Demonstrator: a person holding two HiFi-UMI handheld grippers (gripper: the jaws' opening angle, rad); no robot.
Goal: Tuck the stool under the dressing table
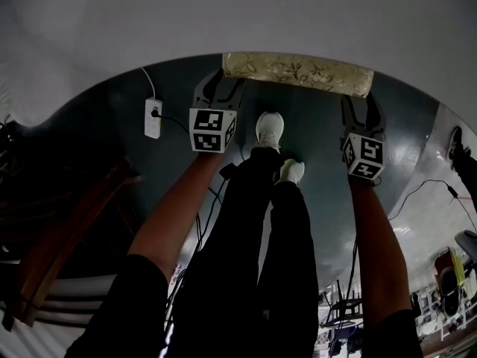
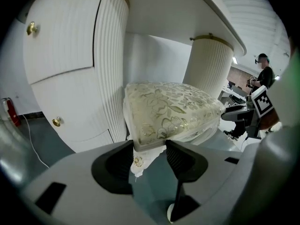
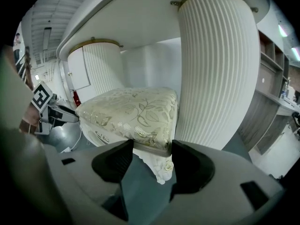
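The stool (image 1: pixel 298 71) sits on the floor (image 1: pixel 324 200), partly beneath the dressing table (image 1: pixel 313 13), with the left gripper (image 2: pixel 149 146) and right gripper (image 3: pixel 151 149) each clamped on one of its near corners. Both holds look shallow, so a hard shove may slip a gripper off the fabric. An uneven push could skew the stool into the fluted pedestal (image 3: pixel 213 78) just beside it.

Arms outstretched, left hand-held gripper (image 1: pixel 221 82) and right hand-held gripper (image 1: pixel 361 104) clamped.
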